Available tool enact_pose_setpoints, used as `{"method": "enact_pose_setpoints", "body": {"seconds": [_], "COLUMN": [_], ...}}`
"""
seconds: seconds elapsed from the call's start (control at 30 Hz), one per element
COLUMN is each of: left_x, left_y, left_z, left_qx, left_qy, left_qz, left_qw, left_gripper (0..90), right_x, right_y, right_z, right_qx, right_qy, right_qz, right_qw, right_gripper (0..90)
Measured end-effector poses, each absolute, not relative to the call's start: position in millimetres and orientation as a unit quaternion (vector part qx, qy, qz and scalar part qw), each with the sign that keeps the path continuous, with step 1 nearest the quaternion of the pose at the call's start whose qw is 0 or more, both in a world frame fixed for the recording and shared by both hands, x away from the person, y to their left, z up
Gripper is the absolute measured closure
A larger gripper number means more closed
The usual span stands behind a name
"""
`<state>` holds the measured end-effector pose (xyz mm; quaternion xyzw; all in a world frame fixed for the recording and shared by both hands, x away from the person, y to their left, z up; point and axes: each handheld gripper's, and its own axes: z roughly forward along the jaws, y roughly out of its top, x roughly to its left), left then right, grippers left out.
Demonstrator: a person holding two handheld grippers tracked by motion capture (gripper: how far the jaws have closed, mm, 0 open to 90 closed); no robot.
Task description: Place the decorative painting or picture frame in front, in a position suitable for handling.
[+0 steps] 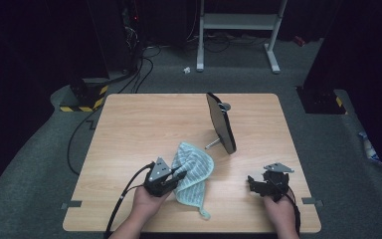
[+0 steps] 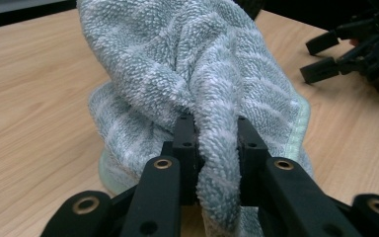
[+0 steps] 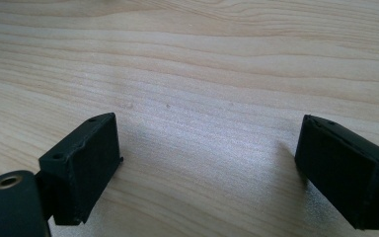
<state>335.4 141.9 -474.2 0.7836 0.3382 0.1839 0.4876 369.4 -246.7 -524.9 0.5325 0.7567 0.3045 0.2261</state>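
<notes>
Left gripper [image 1: 178, 177] clamps the striped towel [image 1: 193, 172] near the table's [image 1: 129, 129] front edge.
Its hand angles rightward. The right gripper [image 1: 256, 183], jaws wide and holding nothing, rests near the front right corner; the mirror [image 1: 221, 122] stands behind.

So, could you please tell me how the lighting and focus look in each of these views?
High view: the table is evenly lit, the room behind dark. Left gripper view: the towel is sharp, the left tongs at the bottom edge soft. Right gripper view: a pale sheen on the wood between the right tongs.
</notes>
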Motion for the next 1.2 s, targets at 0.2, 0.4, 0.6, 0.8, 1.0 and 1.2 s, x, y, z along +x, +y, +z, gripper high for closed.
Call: {"method": "enact_pose_setpoints", "body": {"seconds": [0.2, 0.4, 0.6, 0.8, 1.0, 1.2], "left_x": [330, 329, 328, 330, 331, 333], "left_y": [165, 178, 191, 205, 220, 237], "left_z": [-473, -470, -464, -461, -458, -458], "left_qx": [0.765, 0.751, 0.739, 0.723, 0.709, 0.694], "left_qy": [0.353, 0.366, 0.378, 0.395, 0.409, 0.428], "left_qz": [0.196, 0.200, 0.212, 0.222, 0.234, 0.246], "left_qw": [0.502, 0.512, 0.516, 0.522, 0.525, 0.525], "left_gripper": [76.0, 75.9, 75.9, 76.0, 76.0, 76.0], "right_x": [369, 369, 369, 369, 369, 369], "right_y": [-247, -247, -247, -247, -247, -247], "right_z": [-525, -525, -525, -525, -525, -525], "right_qx": [0.533, 0.532, 0.532, 0.532, 0.532, 0.532], "right_qy": [0.757, 0.757, 0.757, 0.757, 0.757, 0.757], "right_qz": [0.305, 0.304, 0.305, 0.305, 0.305, 0.305], "right_qw": [0.226, 0.226, 0.226, 0.226, 0.226, 0.226], "right_gripper": [9.8, 9.8, 9.7, 9.8, 9.8, 9.6]}}
